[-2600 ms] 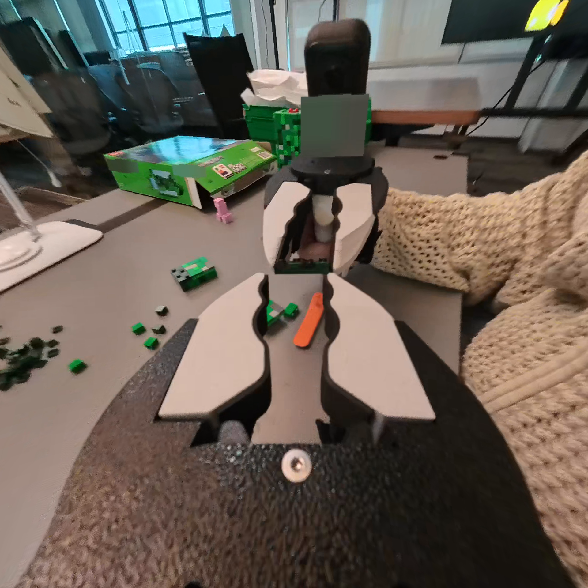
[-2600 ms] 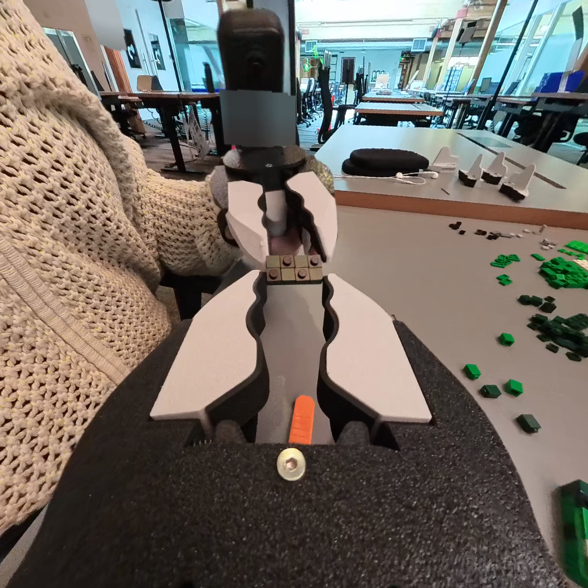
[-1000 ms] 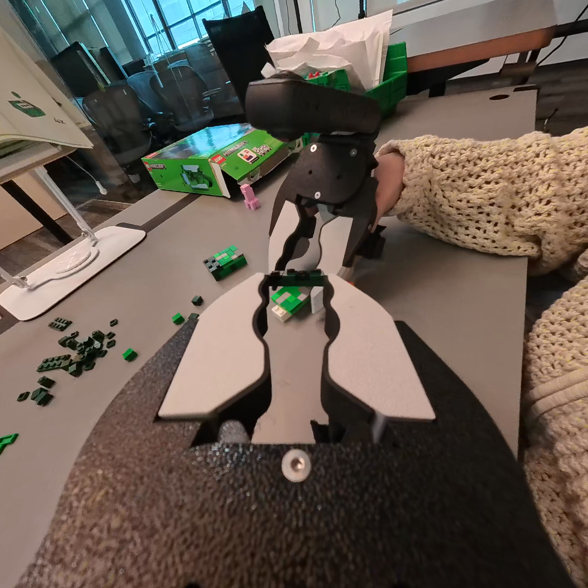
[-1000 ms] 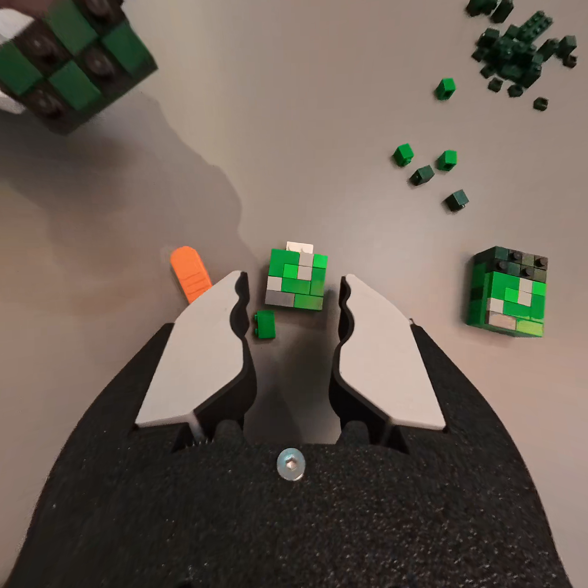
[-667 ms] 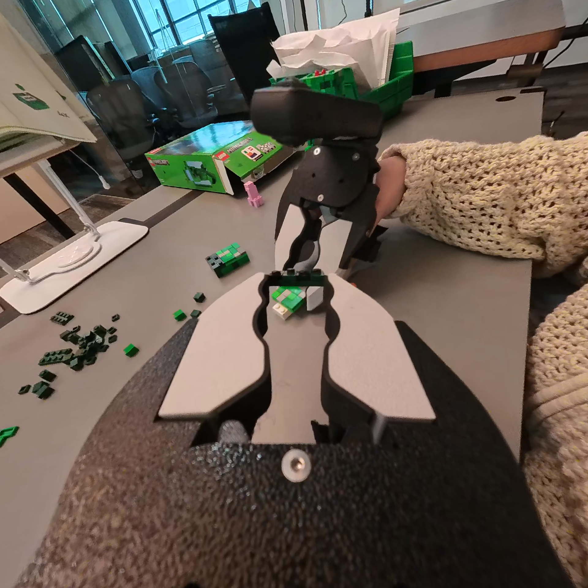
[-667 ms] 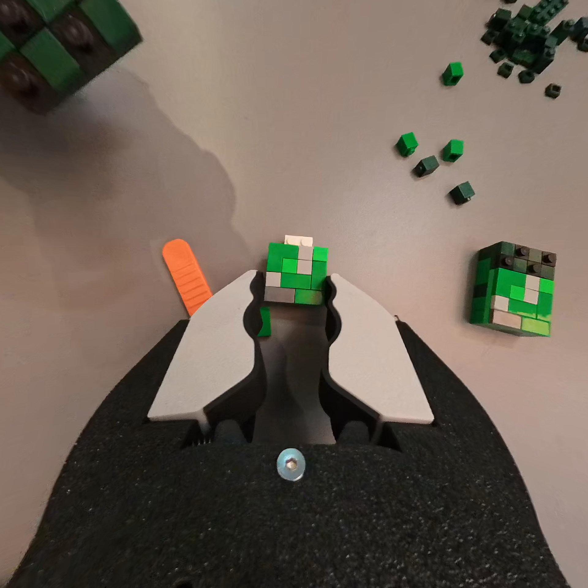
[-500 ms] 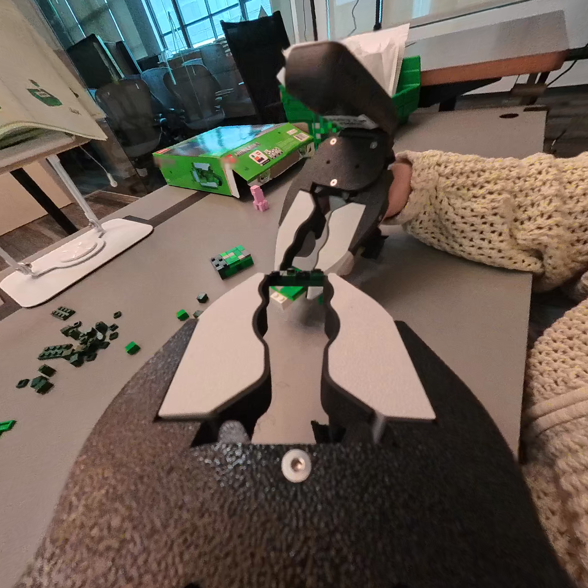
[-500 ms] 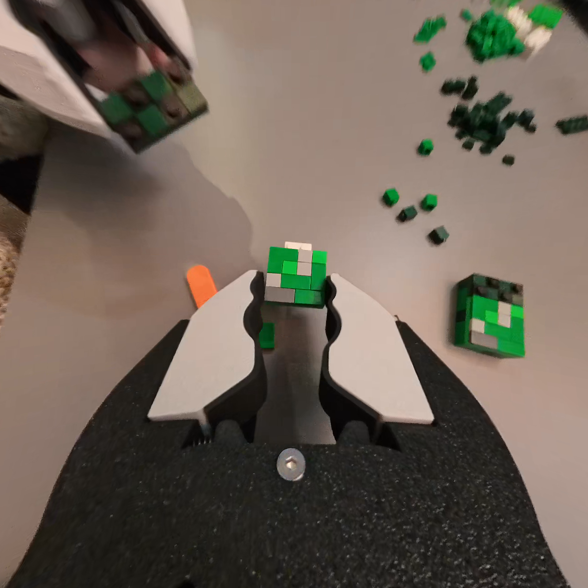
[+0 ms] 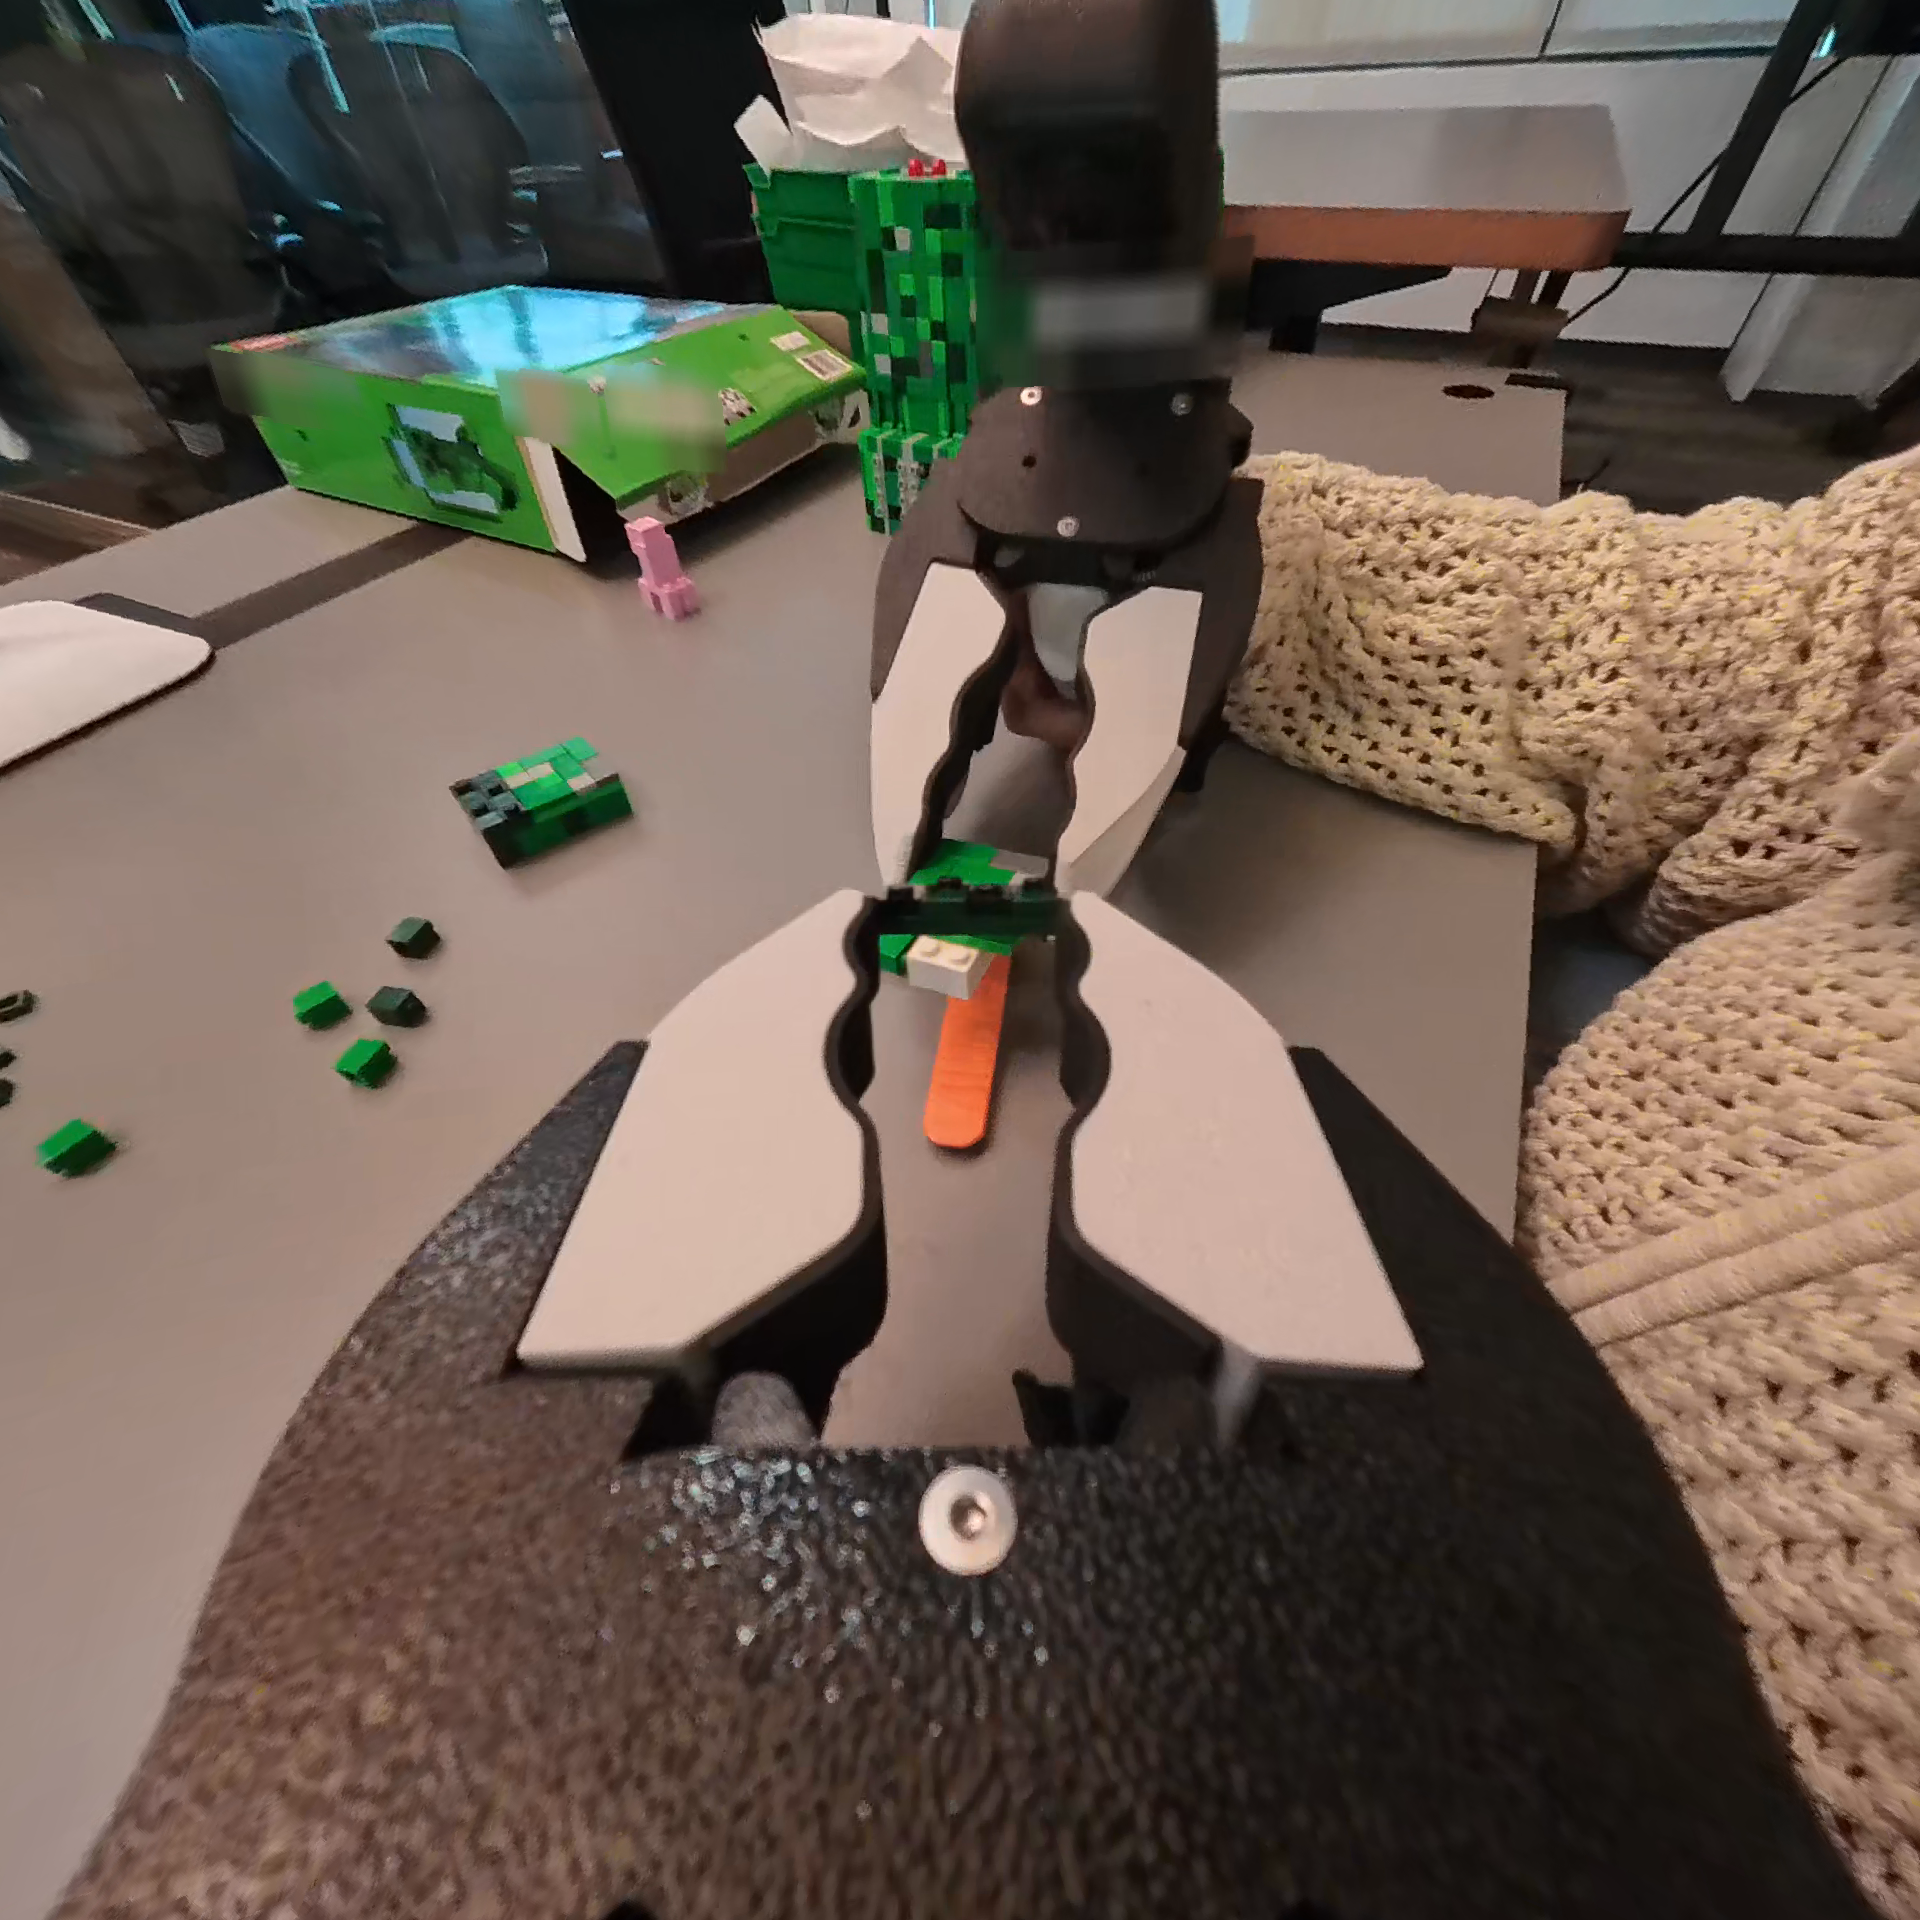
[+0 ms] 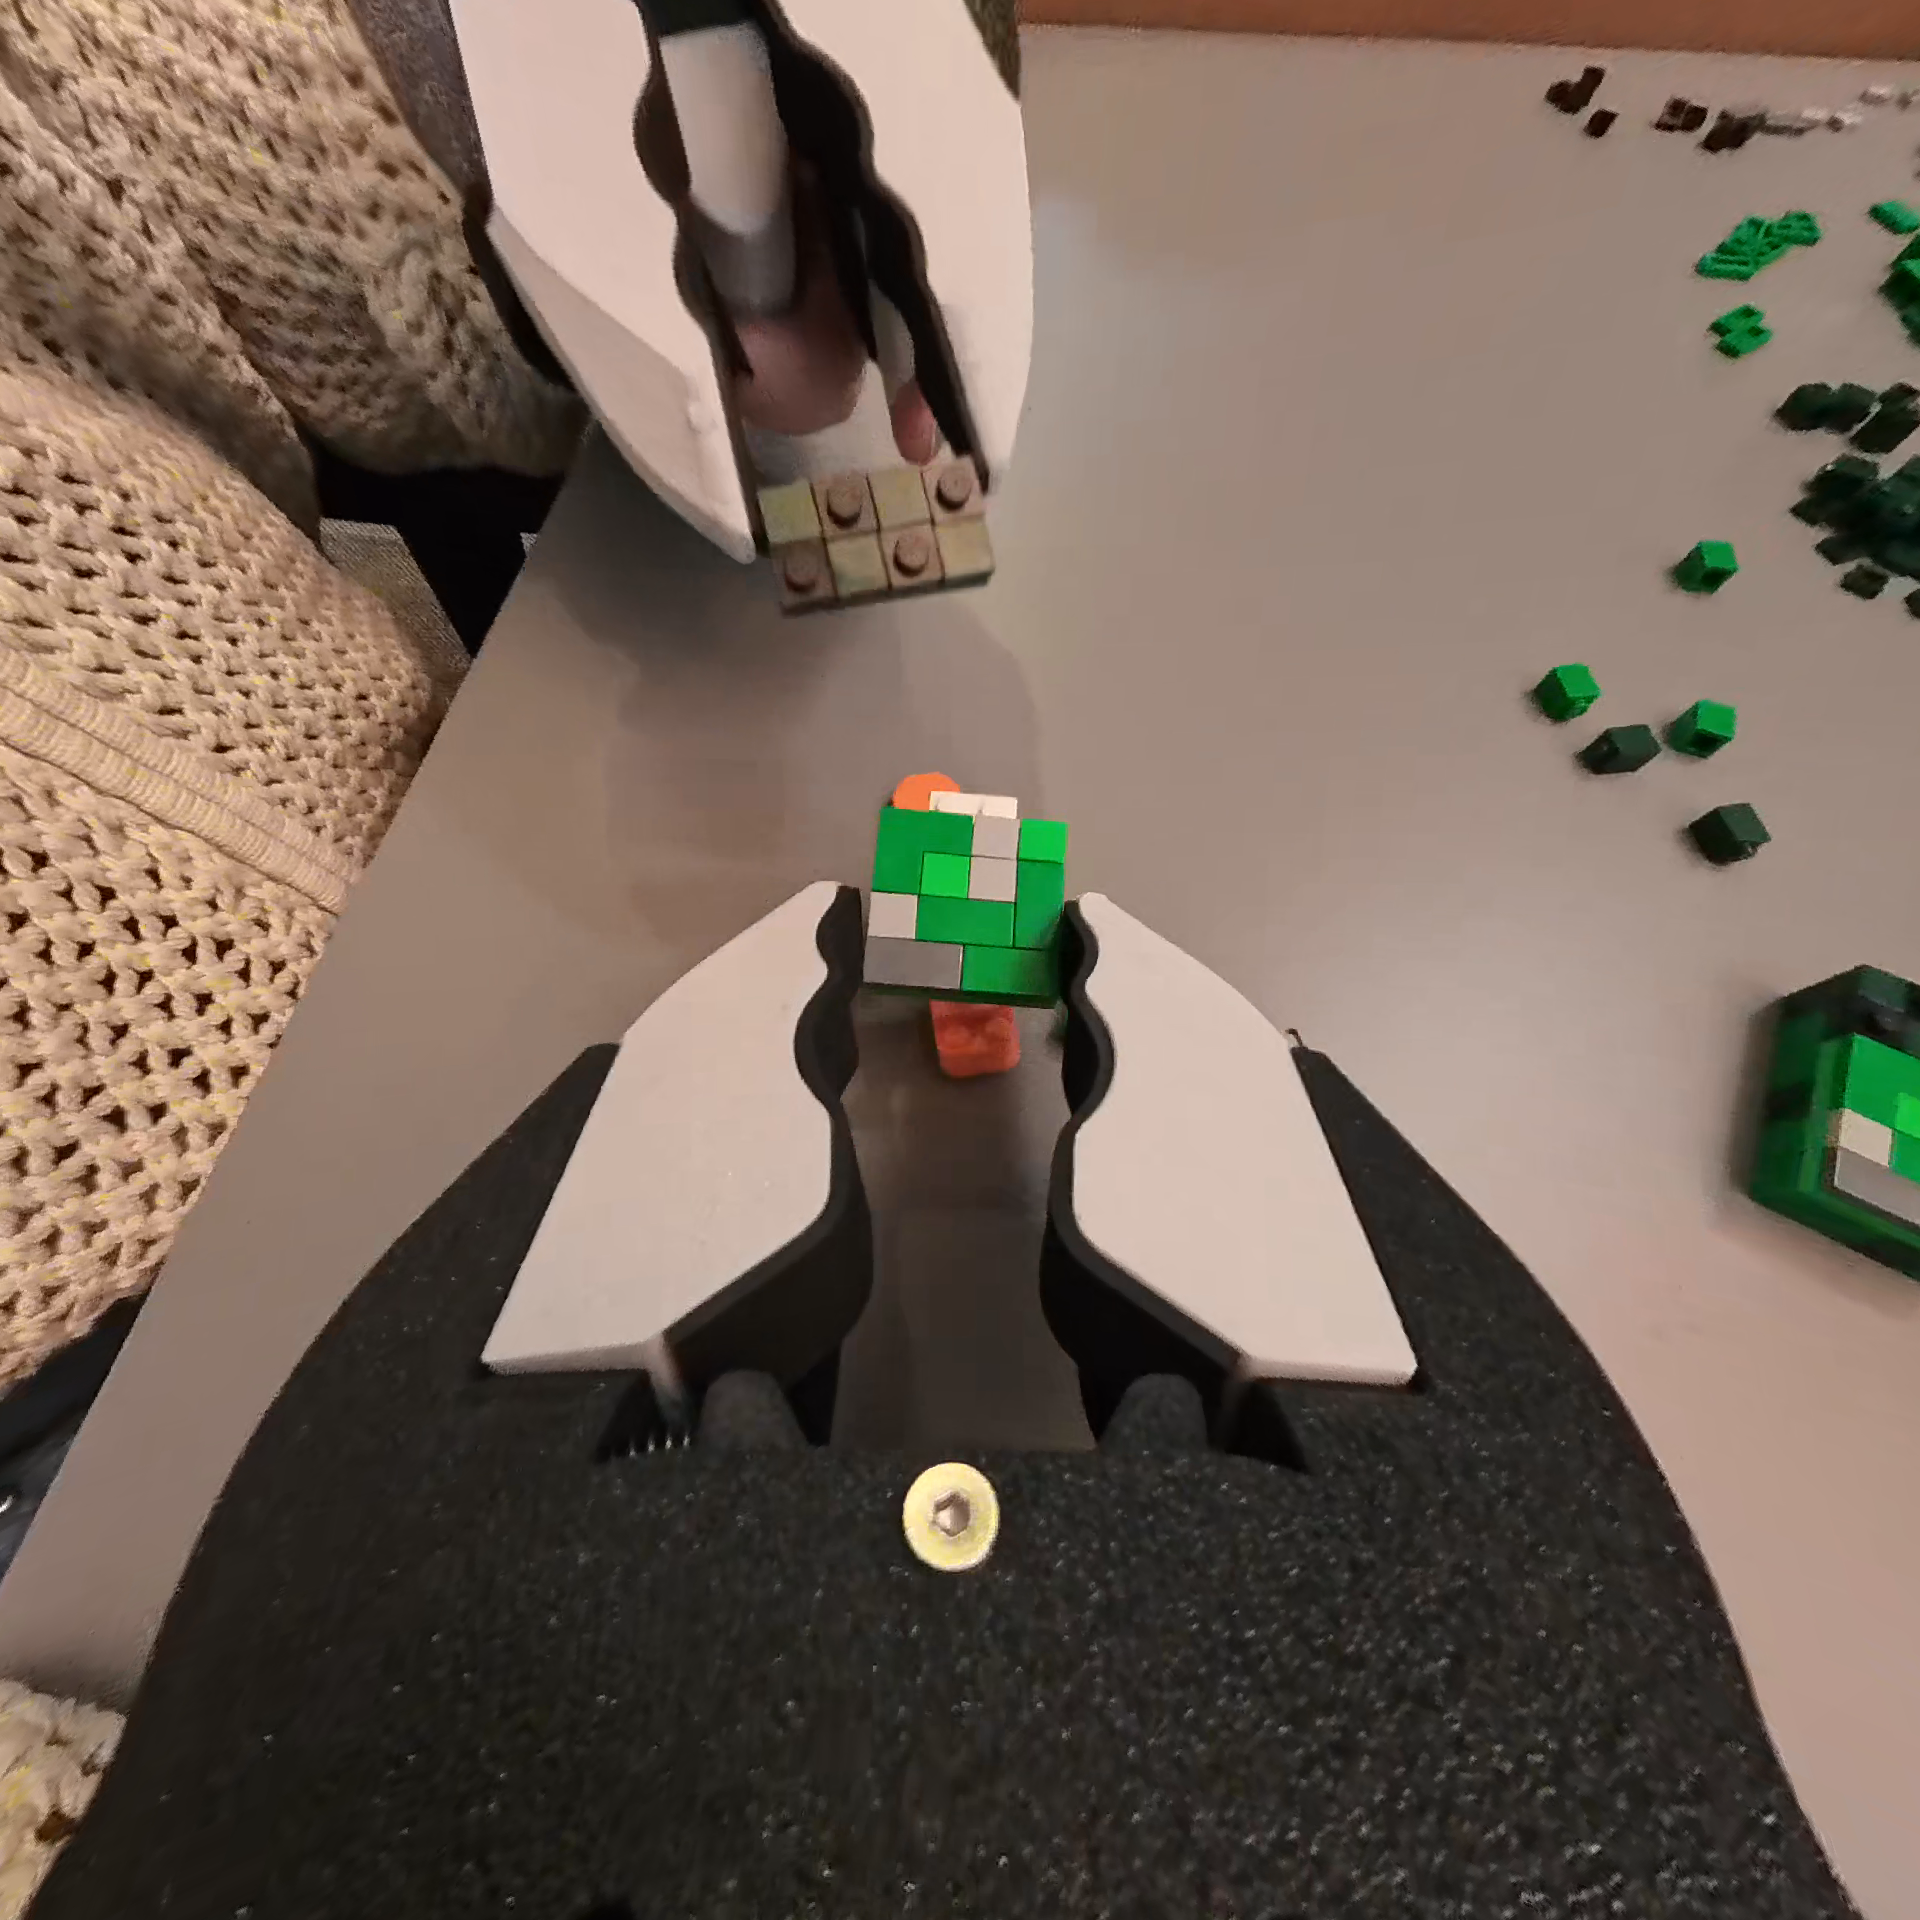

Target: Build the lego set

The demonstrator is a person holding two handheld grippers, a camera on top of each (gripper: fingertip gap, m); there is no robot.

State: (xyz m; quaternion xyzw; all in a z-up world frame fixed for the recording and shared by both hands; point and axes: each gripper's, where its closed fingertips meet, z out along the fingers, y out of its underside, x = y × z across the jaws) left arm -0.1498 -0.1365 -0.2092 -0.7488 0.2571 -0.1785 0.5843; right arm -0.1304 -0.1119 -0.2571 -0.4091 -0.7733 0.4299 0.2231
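The left gripper is clamped on a flat studded plate at frame centre. The right gripper pinches a green-and-grey block, lifted above an orange separator tool on the table. Loose green bricks lie at right. Upper left in the left wrist view lies a green box, its print blurred; a green bin holds white paper.

Two grippers, each clamping one brick assembly; a third assembly left of centre; one orange separator; one pink figure; one green box upper left; five loose cubes lower left
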